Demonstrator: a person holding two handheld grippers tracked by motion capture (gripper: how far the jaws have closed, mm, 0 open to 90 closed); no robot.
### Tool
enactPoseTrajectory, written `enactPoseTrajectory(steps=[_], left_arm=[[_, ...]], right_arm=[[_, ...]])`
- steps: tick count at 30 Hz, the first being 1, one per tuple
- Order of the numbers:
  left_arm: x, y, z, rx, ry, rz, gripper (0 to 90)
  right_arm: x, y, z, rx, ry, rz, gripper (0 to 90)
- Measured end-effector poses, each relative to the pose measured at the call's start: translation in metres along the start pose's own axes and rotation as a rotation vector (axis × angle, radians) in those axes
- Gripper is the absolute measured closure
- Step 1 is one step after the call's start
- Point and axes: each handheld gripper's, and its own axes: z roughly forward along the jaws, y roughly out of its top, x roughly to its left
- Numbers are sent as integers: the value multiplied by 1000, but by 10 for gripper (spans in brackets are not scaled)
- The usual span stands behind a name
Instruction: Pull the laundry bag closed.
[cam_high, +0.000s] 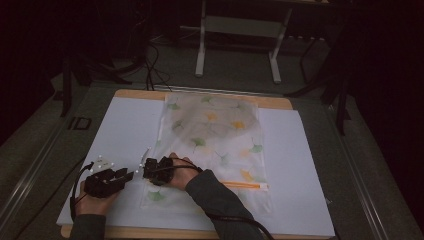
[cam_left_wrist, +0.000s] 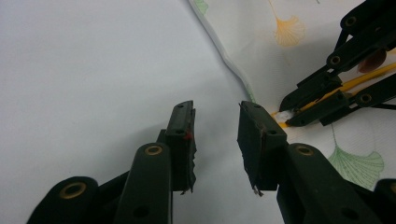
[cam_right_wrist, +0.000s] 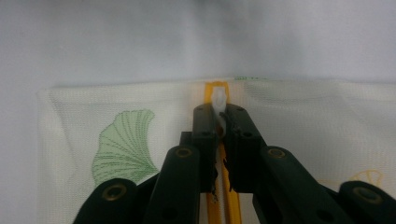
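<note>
1. While the person's right forearm comes in from five o'clock in the high view and bends across the bag (cam_high: 215, 135), the right gripper (cam_high: 154, 167) lies low and level, pointing toward nine o'clock at the bag's near left edge.
2. Its jaws are nearly together on the white zip pull (cam_right_wrist: 218, 100) at the end of the orange zip (cam_right_wrist: 227, 196); they seem to pinch it, though the contact itself is partly hidden.
3. The left gripper (cam_high: 129, 176) rests at eight o'clock on the board (cam_high: 125, 125), tilted toward the other one, its jaws standing well apart with nothing between them, just beside the bag's edge.
4. The bag is flat, thin, translucent mesh cloth, cream, printed with green and yellow fan-shaped leaves, with a stitched hem.
5. It lies lengthwise from six to twelve o'clock in the middle of the smooth white board.
6. Bare board lies wide at three o'clock and at nine to eleven o'clock; the wooden table rim (cam_high: 145, 94) shows at twelve.
</note>
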Motion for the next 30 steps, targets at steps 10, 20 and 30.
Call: enactPoseTrajectory(steps=[10, 20, 30], left_arm=[[-1, 0, 0, 4, -13, -1, 661], [-1, 0, -1, 7, -104, -44, 650], [-1, 0, 3, 24, -171, -89, 641]], right_arm=[[3, -4, -1, -23, -29, -13, 841], [5, -6, -4, -44, -44, -22, 843], [5, -6, -6, -59, -50, -24, 843]])
